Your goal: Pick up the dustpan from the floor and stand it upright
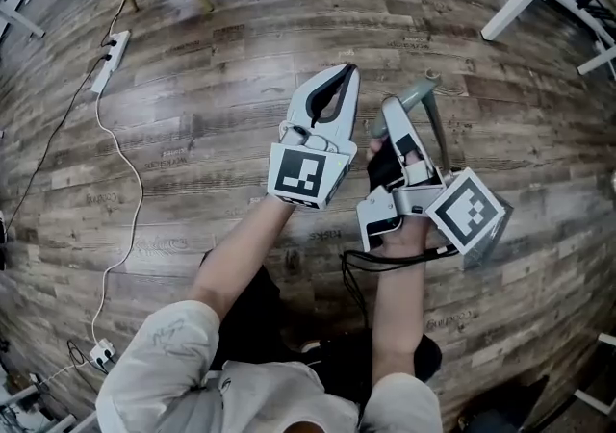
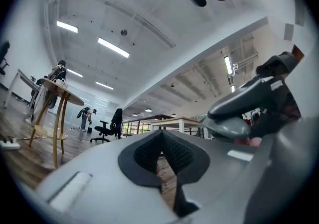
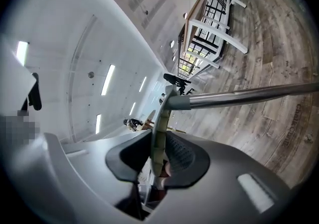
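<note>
Head view: we see the left gripper (image 1: 343,73) with its fingers pressed together and nothing in them. The right gripper (image 1: 397,123) sits at its 3 o'clock, clamped on the dustpan (image 1: 422,91), whose grey handle end pokes out at 12 o'clock over the wood floor (image 1: 192,85).

Left gripper view: we see the pads (image 2: 172,148) meeting and empty.

Right gripper view: we see the fingers (image 3: 182,153) pinching the dustpan's thin handle edge, with its metal tube (image 3: 249,96) running to 3 o'clock.
</note>
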Tool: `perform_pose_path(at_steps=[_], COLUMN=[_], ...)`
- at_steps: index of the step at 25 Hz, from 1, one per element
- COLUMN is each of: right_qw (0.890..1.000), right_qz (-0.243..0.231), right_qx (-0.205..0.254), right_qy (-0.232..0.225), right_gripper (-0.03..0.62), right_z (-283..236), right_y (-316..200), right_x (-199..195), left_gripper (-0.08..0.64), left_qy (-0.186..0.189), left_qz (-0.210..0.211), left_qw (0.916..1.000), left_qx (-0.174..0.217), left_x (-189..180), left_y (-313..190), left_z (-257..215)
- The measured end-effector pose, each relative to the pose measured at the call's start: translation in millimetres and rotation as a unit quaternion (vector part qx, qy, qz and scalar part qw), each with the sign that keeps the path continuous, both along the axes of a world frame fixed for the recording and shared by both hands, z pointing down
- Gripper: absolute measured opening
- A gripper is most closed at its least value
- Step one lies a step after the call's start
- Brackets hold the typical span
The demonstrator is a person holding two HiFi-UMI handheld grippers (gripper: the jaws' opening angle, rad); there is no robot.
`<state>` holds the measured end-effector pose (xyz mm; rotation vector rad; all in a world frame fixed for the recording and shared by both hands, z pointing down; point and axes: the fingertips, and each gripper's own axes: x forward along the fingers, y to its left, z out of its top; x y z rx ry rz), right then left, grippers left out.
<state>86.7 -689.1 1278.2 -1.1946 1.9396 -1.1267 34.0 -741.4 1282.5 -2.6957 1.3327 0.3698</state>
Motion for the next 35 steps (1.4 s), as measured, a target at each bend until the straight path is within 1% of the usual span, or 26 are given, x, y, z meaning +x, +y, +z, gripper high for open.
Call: perform_pose_path(at_steps=[2,4,9,12,15,19,23,26,28,32,35], right_qw=[1.0,0.999,0.996,0.992,0.988,0.984,0.978,0.973,0.97,0.962,0.962], right_qz=[0.005,0.005,-0.009,-0.01,-0.014,-0.016,-0.019,-0.007,-0.001,-0.015,-0.005], right_qx=[0.011,0.021,0.055,0.074,0.096,0.114,0.119,0.119,0.122,0.118,0.117], right_qy=[-0.007,-0.024,-0.068,-0.098,-0.122,-0.134,-0.173,-0.197,-0.209,-0.246,-0.248], right_gripper=[0.087,0.087,0.087,0.087,0.087,0.087,0.084,0.081,0.08,0.081,0.081], right_z=[-8.4,-17.7,-68.6,-91.2,-109.9,-137.3,-160.7,-174.6,-181.2,-195.4,-212.0], right_y=[2.2,5.8,9.8,33.0,59.8,67.4,82.0,98.4,113.1,137.1,158.6], right_x=[-3.7,-7.8,-26.3,-33.9,-27.2,-13.5,4.1,19.3,34.6,73.5,99.1], left_gripper=[0.02,0.02,0.02,0.02,0.02,0.02,0.02,0.02,0.02,0.02,0.02], left_qy=[0.008,0.014,0.021,0.026,0.029,0.029,0.028,0.024,0.02,0.009,-0.006], left_qz=[-0.001,-0.001,0.001,0.006,0.014,0.024,0.036,0.047,0.051,0.053,0.056], left_qw=[1.0,0.9999,0.9997,0.9996,0.9994,0.9993,0.999,0.9986,0.9984,0.9985,0.9984], left_qx=[-0.003,-0.005,-0.014,-0.013,-0.008,-0.006,-0.002,0.002,0.008,0.013,0.01], left_x=[-2.4,-5.5,-22.2,-31.8,-25.3,-4.0,19.5,35.9,50.3,91.6,120.8], left_y=[-0.7,0.2,-5.5,13.1,38.9,48.3,63.6,81.4,95.9,121.6,149.0], left_z=[1.2,1.0,-18.4,-23.0,-24.7,-34.7,-46.4,-54.1,-61.3,-84.2,-100.4])
